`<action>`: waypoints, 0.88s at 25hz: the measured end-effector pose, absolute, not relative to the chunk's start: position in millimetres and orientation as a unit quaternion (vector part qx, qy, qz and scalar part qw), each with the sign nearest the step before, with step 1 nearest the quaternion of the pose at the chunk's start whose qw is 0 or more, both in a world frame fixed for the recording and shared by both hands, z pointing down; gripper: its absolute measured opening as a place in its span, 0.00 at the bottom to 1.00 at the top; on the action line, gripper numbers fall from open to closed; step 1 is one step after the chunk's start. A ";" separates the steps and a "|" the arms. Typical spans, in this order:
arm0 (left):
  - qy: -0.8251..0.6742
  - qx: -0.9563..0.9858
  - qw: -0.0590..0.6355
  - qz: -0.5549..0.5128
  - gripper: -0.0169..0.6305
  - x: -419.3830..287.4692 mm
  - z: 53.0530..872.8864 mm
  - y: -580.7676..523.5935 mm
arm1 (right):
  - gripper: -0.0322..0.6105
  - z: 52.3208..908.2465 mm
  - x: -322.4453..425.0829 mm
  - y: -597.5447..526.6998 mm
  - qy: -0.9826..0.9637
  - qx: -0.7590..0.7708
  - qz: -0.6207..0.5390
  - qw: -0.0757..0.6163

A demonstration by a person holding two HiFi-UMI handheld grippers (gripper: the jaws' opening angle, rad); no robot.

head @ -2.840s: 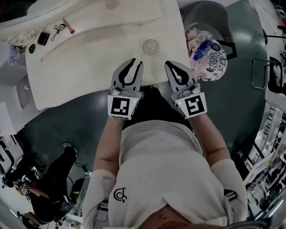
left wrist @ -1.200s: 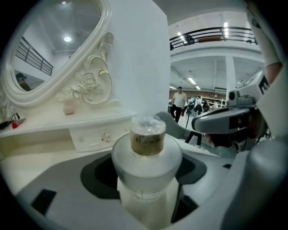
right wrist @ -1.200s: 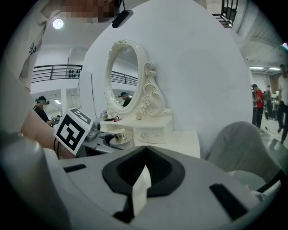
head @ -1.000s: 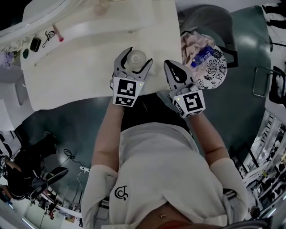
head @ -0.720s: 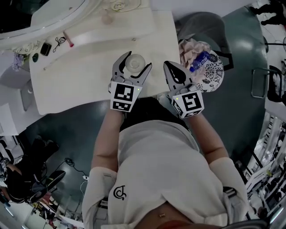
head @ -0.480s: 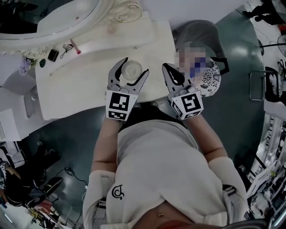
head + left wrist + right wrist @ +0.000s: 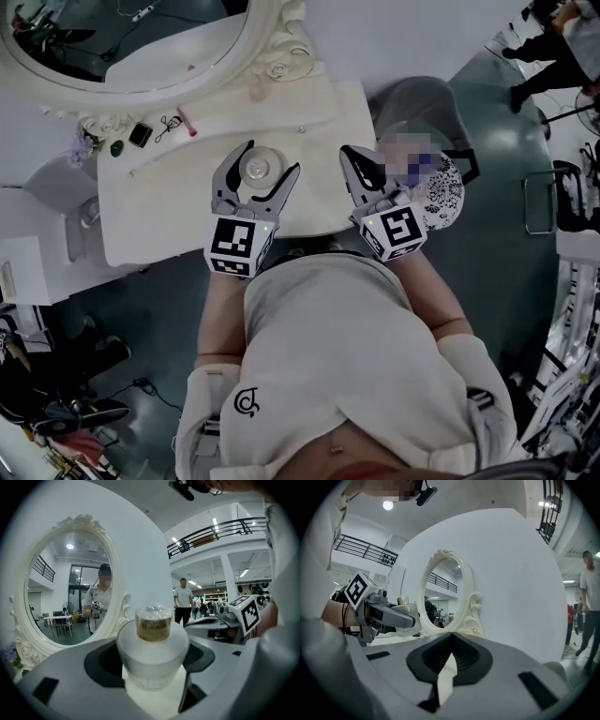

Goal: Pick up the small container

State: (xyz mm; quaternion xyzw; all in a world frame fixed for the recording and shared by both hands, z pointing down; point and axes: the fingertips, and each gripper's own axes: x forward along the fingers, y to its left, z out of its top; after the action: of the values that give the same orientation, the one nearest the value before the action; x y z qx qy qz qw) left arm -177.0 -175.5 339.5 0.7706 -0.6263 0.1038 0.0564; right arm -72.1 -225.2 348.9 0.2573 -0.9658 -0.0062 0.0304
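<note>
Large open indoor hall: black-railed mezzanine (image 7: pixel 220 528) at 1 o'clock, ornate white oval mirror (image 7: pixel 70 588) on cream dressing table (image 7: pixel 159 208).

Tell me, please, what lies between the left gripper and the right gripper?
Only bare tabletop, as the head view shows; the left gripper holds the small container.

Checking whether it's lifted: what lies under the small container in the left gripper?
Cream tabletop shows below the small container. The jaws clamped on it cover most of its base, so contact cannot be told.
</note>
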 end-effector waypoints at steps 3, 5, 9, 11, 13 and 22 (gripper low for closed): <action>-0.636 0.764 0.044 0.099 0.57 -188.1 330.5 -171.5 | 0.06 337.2 -82.2 -221.8 -0.969 0.242 -0.027 0.027; -0.641 0.761 0.033 0.100 0.57 -193.5 324.0 -172.1 | 0.06 334.0 -86.2 -222.4 -0.970 0.240 -0.034 0.026; -0.643 0.759 0.024 0.099 0.57 -200.9 321.6 -173.1 | 0.06 335.2 -89.8 -225.8 -0.968 0.247 -0.030 0.023; -0.643 0.759 0.021 0.098 0.57 -202.1 319.9 -172.5 | 0.06 335.4 -91.3 -225.6 -0.968 0.248 -0.032 0.023; -0.644 0.758 0.020 0.097 0.57 -202.7 319.2 -171.8 | 0.06 334.5 -92.9 -224.8 -0.968 0.246 -0.035 0.026; -0.644 0.759 0.015 0.093 0.57 -204.9 316.4 -168.2 | 0.06 336.3 -100.3 -219.8 -0.970 0.239 -0.034 0.026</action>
State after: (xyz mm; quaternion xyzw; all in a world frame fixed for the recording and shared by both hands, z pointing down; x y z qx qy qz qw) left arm -204.9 -168.2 316.4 0.7588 -0.6445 0.0928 0.0150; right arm -100.3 -219.8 336.3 0.2387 -0.9701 -0.0339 0.0262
